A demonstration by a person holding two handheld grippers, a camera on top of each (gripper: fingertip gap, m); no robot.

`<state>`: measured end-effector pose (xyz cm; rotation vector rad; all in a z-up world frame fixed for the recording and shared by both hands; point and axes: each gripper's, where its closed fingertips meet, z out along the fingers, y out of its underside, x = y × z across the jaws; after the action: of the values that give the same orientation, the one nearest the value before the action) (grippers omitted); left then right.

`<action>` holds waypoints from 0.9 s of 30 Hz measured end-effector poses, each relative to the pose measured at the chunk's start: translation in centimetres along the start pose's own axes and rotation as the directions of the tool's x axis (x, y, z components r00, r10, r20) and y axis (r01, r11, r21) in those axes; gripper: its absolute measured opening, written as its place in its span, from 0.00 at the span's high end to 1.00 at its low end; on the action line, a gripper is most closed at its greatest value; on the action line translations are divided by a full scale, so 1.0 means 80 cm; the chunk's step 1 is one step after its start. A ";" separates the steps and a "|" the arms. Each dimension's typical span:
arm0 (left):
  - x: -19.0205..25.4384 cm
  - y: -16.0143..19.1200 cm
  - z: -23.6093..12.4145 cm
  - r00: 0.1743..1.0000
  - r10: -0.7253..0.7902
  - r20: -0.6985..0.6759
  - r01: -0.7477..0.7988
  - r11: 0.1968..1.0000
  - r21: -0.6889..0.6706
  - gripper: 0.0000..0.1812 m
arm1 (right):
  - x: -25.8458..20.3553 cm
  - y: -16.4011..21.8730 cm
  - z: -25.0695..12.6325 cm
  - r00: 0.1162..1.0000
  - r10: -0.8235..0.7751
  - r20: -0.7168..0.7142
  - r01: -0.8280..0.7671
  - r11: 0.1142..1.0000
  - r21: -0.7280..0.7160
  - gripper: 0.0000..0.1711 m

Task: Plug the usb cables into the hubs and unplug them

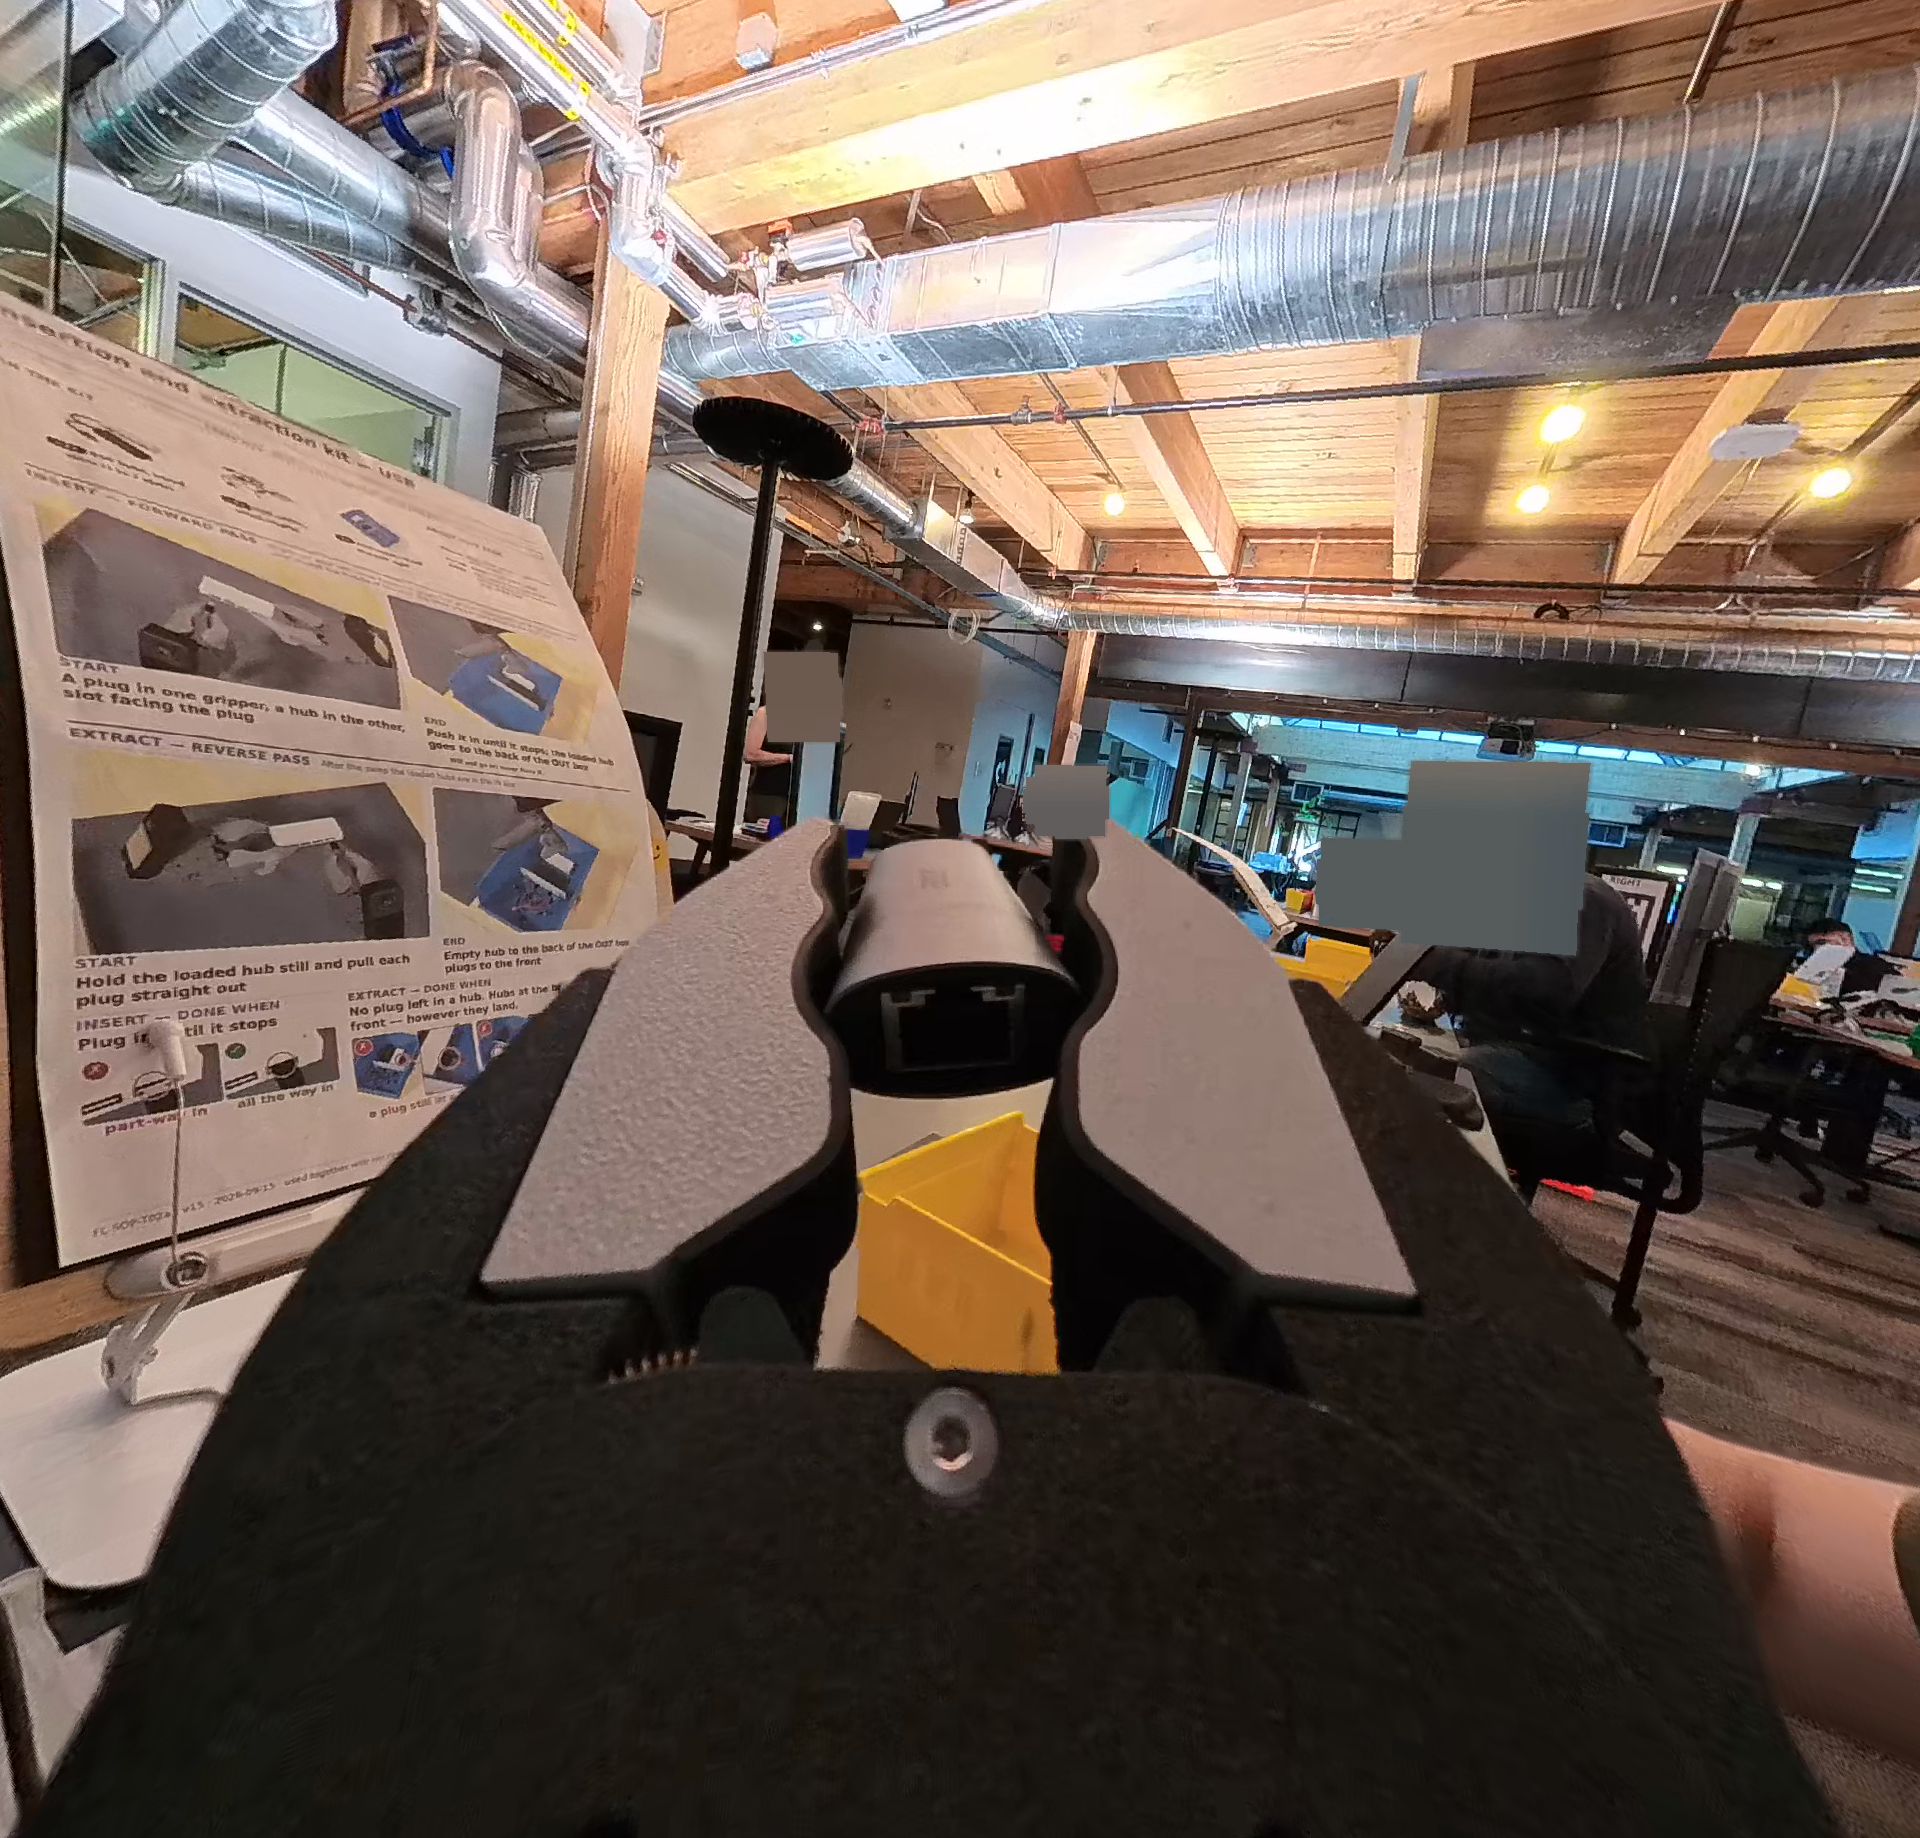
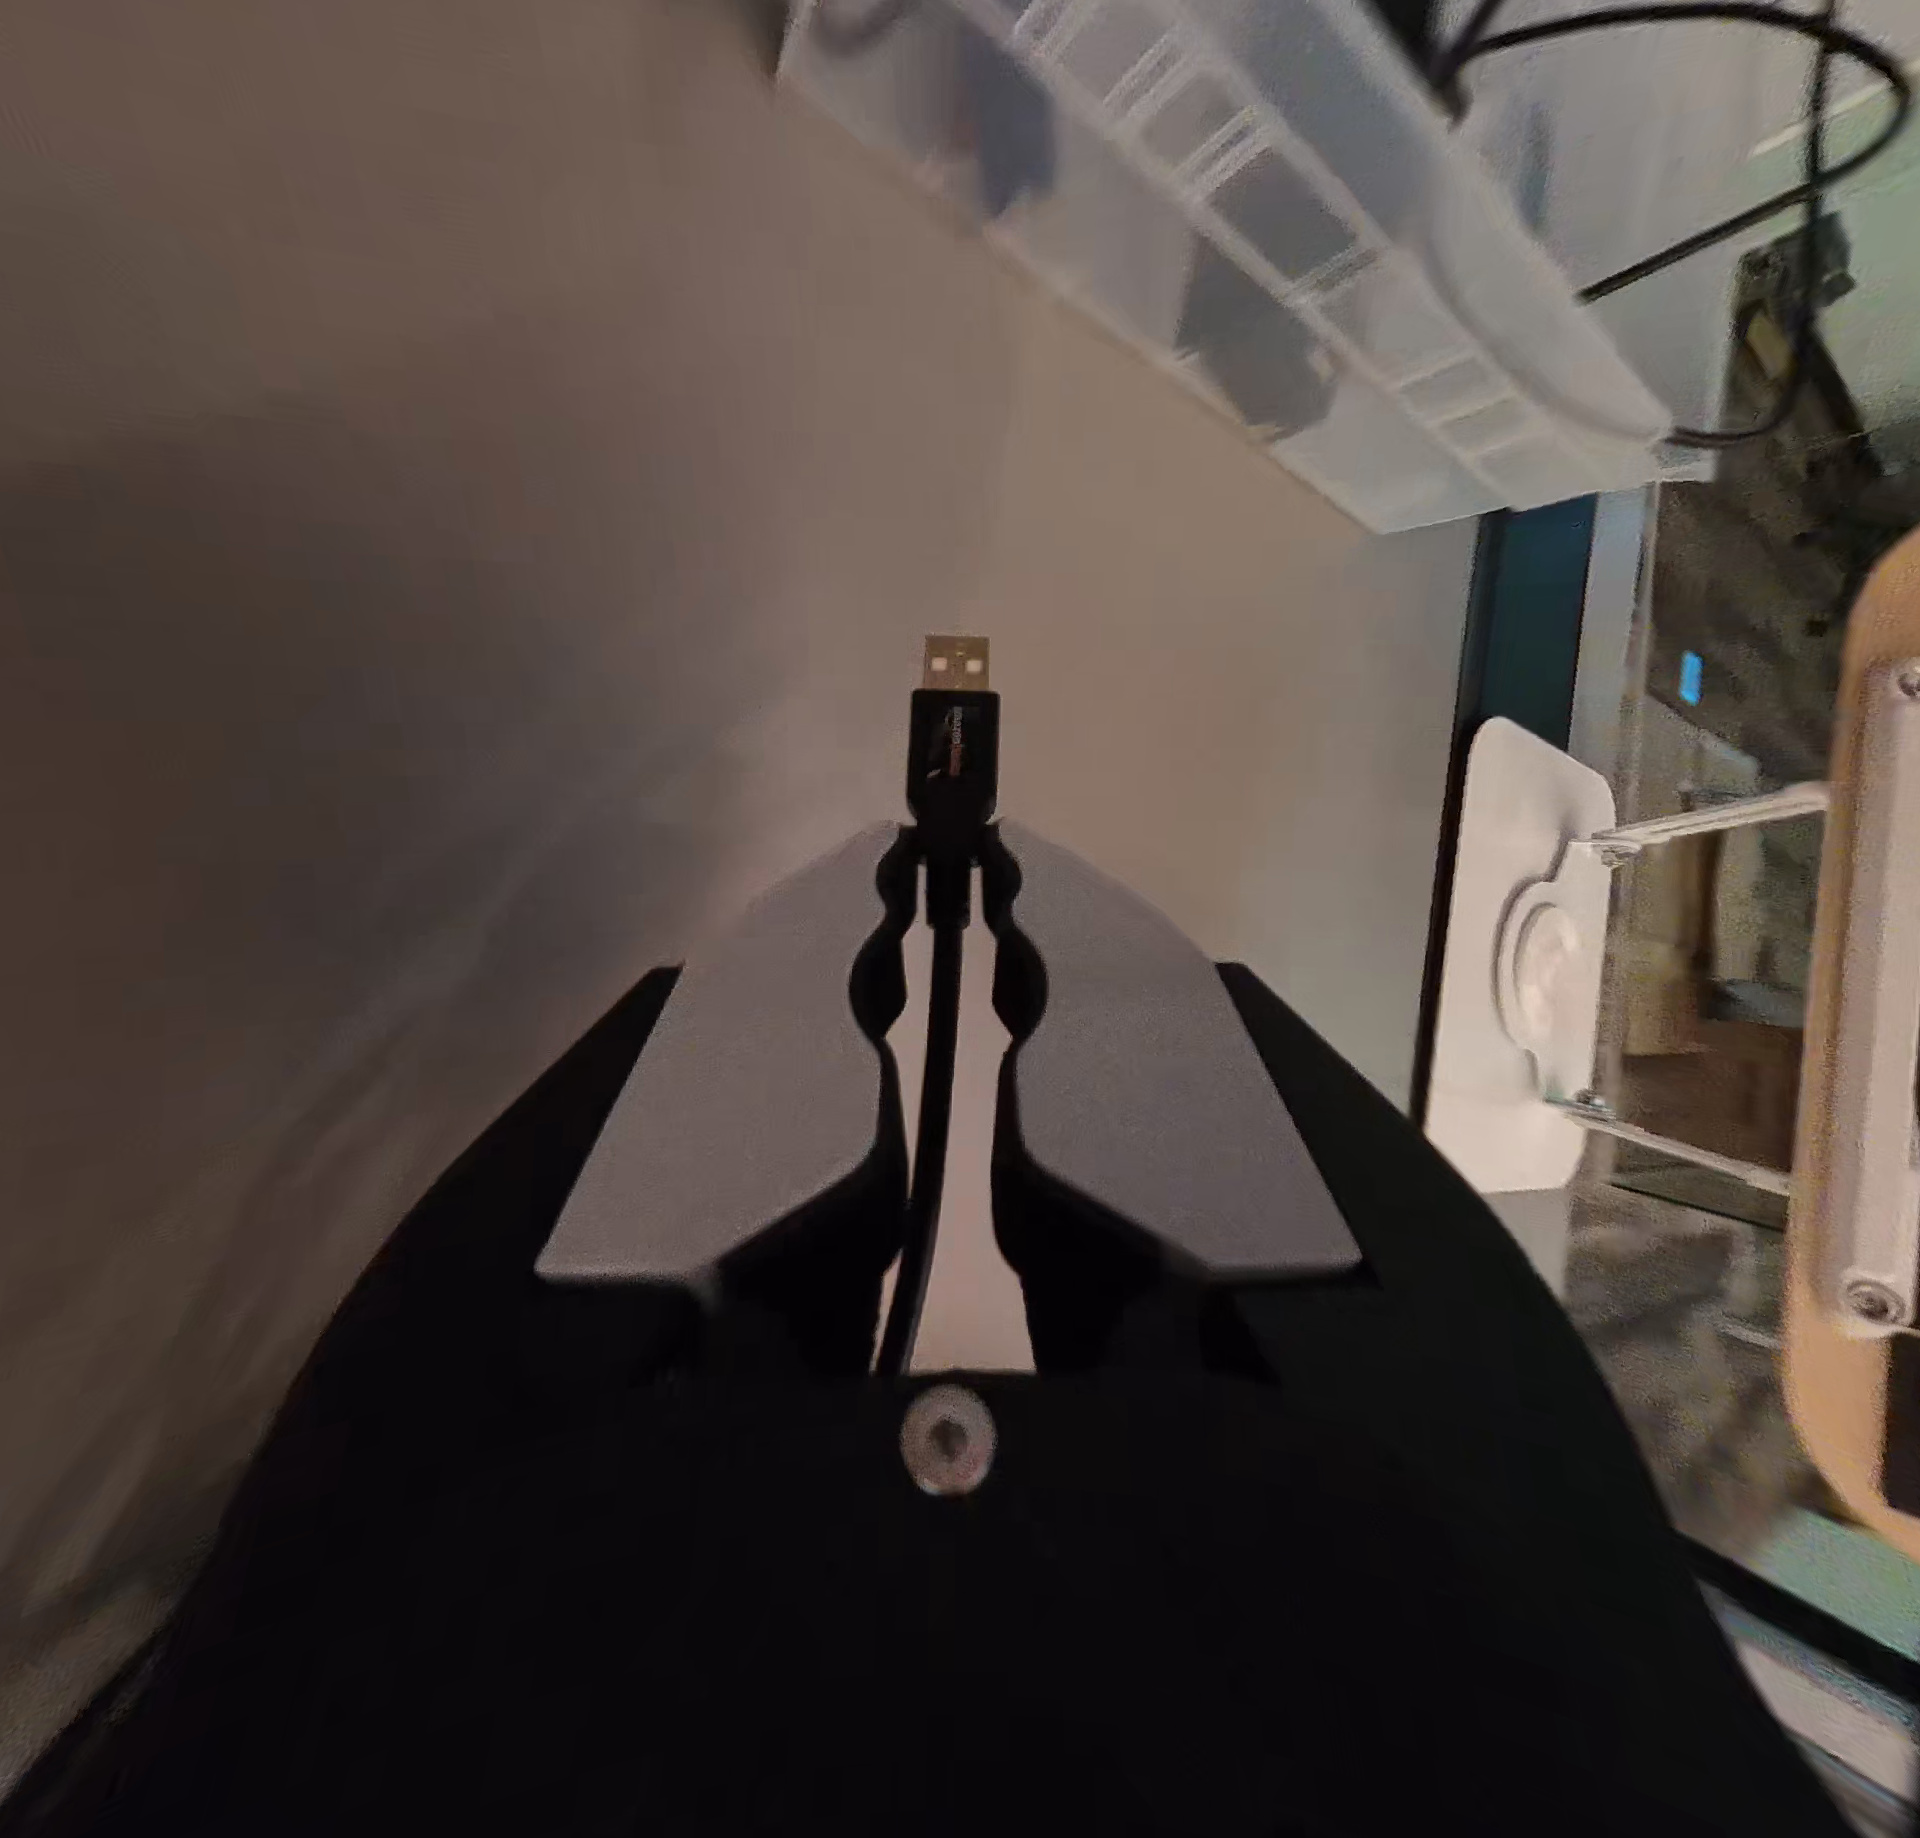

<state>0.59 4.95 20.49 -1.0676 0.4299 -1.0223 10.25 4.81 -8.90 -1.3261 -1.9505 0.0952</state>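
USB plug (image 2: pixel 956 739) beyond right fingers' (image 2: pixel 1091 978) tips

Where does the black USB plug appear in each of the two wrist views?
Left wrist view: the USB plug is not in it; the left gripper holds a dark hub instead.
Right wrist view: the USB plug is at centre, standing out past the right gripper, metal end forward.
Shared landmark: I cannot find one that shows in both views.
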 end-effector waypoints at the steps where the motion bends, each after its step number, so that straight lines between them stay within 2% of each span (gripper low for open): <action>1: -0.001 0.001 0.000 1.000 0.003 0.006 -0.003 1.000 -0.004 0.79 | 0.008 -0.008 -0.009 0.999 0.052 -0.001 -0.052 0.998 0.044 0.93; 10: -0.015 0.033 0.017 0.998 0.049 0.048 -0.044 0.995 -0.086 0.79 | 0.091 -0.046 -0.104 0.934 0.351 -0.064 -0.329 0.916 0.228 0.93; 17: -0.027 0.085 0.049 0.985 0.152 0.088 -0.137 0.978 -0.155 0.79 | 0.122 -0.050 -0.167 0.827 0.558 -0.071 -0.531 0.816 0.229 0.93; 20: -0.024 0.112 0.062 0.981 0.184 0.067 -0.168 0.966 -0.197 0.80 | 0.127 -0.050 -0.180 0.791 0.608 -0.066 -0.568 0.770 0.290 0.93; 23: -0.017 0.130 0.070 0.978 0.205 0.036 -0.191 0.953 -0.235 0.80 | 0.128 -0.037 -0.180 0.782 0.618 -0.080 -0.576 0.765 0.288 0.93; 27: -0.011 0.134 0.073 0.986 0.166 0.006 -0.160 0.960 -0.229 0.80 | 0.131 -0.039 -0.180 0.753 0.657 -0.009 -0.615 0.710 0.343 0.93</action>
<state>9.47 9.87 13.67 -1.2265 0.6156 -0.8257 14.98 7.13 8.38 -1.6736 -1.2106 0.6248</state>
